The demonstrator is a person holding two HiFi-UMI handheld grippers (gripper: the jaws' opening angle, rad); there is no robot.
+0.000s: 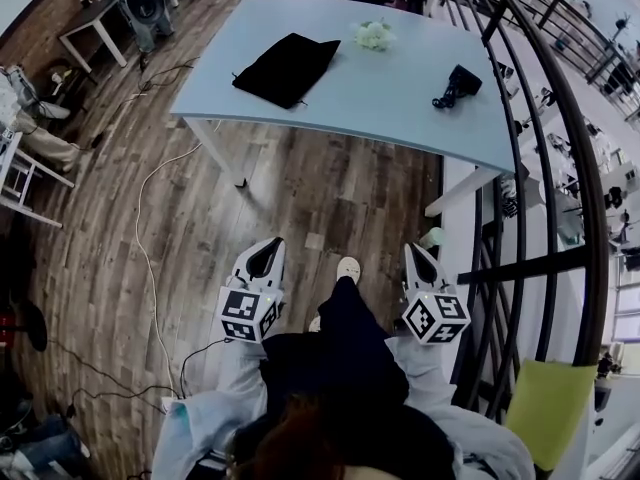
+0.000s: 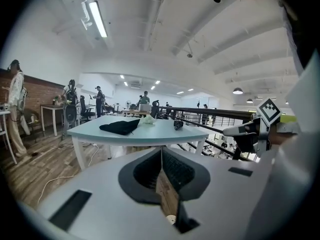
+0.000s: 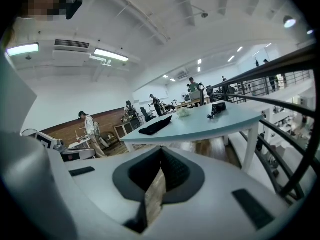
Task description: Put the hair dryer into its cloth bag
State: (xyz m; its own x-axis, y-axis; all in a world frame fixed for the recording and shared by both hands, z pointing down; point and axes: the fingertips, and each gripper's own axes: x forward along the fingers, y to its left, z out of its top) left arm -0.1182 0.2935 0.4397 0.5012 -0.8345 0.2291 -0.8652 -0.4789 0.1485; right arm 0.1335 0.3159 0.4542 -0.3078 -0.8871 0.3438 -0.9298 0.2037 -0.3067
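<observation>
Two hand-held grippers are shown: the left hand-held gripper (image 1: pixel 267 251) and the right hand-held gripper (image 1: pixel 419 258), each with its jaws pressed together on nothing, held low in front of the person above a wooden plank floor (image 1: pixel 330 193). One shoe (image 1: pixel 347 268) shows between them. Farther ahead, well apart from both, stands one pale blue tabletop (image 1: pixel 390 103). On it lie three things: one black cloth bag (image 1: pixel 287 67), flat, toward the left; one black hair dryer (image 1: pixel 457 85) near the right edge, well apart from the bag; and one small whitish bundle (image 1: pixel 374 35) at the far edge between them. A dark curved railing (image 1: pixel 563 168) bounds the floor at the right; desks, chairs and other people occupy the open room beyond.
</observation>
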